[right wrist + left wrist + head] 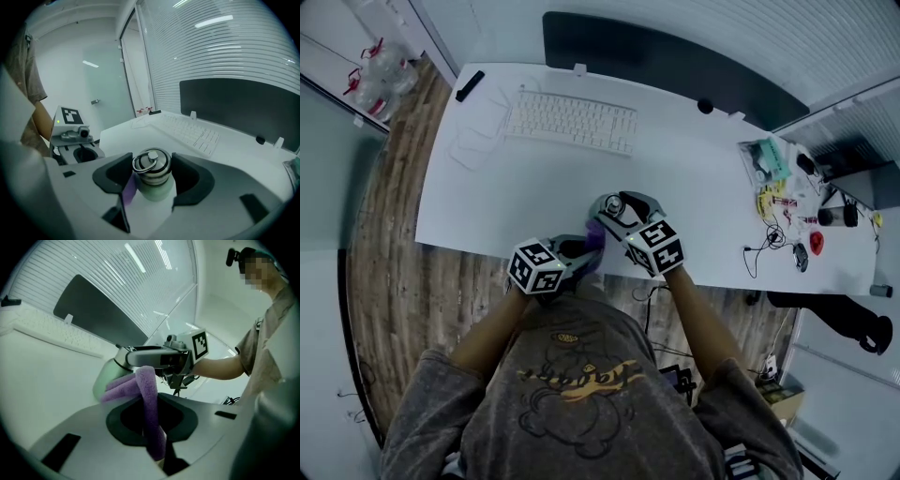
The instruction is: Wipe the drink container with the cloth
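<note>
A pale green drink bottle (157,190) with a metal ring lid (151,162) sits between the jaws of my right gripper (151,177), which press on its neck from both sides. In the head view the right gripper (626,220) holds the bottle (612,206) over the desk's front edge. My left gripper (154,437) is shut on a purple cloth (149,394). The cloth's free end lies against the bottle's side (104,378), just below the right gripper (161,357). A purple strip of the cloth (128,190) shows beside the bottle in the right gripper view.
A white keyboard (572,120) and a dark monitor (666,56) stand at the back of the white desk (487,197). Cables and small items (787,202) crowd the right end. A black remote (470,85) lies at the far left corner. Wooden floor (384,281) shows to the left.
</note>
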Motion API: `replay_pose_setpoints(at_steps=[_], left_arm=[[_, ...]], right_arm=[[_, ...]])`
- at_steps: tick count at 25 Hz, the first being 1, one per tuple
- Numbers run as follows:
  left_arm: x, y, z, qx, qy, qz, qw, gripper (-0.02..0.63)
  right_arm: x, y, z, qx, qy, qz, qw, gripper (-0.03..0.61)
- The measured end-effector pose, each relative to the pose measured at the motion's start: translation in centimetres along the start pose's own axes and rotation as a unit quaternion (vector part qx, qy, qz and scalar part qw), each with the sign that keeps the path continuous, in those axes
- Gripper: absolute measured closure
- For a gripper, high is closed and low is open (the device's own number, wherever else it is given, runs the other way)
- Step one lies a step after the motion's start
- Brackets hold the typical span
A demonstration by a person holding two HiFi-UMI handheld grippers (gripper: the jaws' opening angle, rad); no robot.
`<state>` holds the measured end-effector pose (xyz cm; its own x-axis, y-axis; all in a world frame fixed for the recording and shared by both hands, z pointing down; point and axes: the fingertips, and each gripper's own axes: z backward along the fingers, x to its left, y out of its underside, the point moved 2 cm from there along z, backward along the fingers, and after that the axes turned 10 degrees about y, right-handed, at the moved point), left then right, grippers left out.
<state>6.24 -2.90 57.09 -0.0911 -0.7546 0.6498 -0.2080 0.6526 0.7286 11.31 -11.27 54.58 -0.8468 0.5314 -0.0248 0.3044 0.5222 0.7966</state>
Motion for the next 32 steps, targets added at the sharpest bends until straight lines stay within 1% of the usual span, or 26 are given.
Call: replay_pose_setpoints(at_steps=[3,6,11,14,17,24,27,30,32], left_arm=[[0.0,-0.8,3.1,-0.015,-0.021,-0.007,0.9997,0.565],[0.1,-2.6,5.6,-0.041,-0.045,-0.019,0.9979,0.565],[0.1,-6.6,8.3,-0.101,-0.076,-0.041,0.9911,0.565],[-0.3,-8.6,8.8,-0.126,-0.082,-0.054,0.9872,0.565],[-0.6,-10.3,9.0,-0.144,-0.080,-0.064,0.9844,0.565],[-1.6,-14.2,9.1,-0.172,-0.078,-0.091,0.9778,0.565],[-2.4,-16.0,9.5,-0.185,-0.090,-0.104,0.9730,0.564],[-3.3,-17.7,10.0,-0.192,-0.100,-0.129,0.9678,0.563],[-3.8,-18.5,10.1,-0.194,-0.106,-0.146,0.9642,0.565]], right_arm=[[0.7,0.1,0.1,0.000,-0.003,0.009,1.000,0.310],[1.4,0.5,0.2,-0.002,-0.002,0.014,1.000,0.308],[1.7,0.4,0.7,-0.018,0.001,-0.010,1.000,0.304],[1.6,0.1,1.0,-0.027,0.006,-0.016,0.999,0.302],[1.5,-0.7,1.4,-0.037,0.012,-0.018,0.999,0.299],[1.3,-3.7,4.0,-0.082,0.017,-0.032,0.996,0.299],[1.0,-5.4,6.0,-0.121,0.027,-0.050,0.991,0.301],[0.4,-7.4,8.5,-0.181,0.034,-0.102,0.978,0.325],[0.1,-8.4,10.1,-0.212,0.043,-0.124,0.968,0.327]])
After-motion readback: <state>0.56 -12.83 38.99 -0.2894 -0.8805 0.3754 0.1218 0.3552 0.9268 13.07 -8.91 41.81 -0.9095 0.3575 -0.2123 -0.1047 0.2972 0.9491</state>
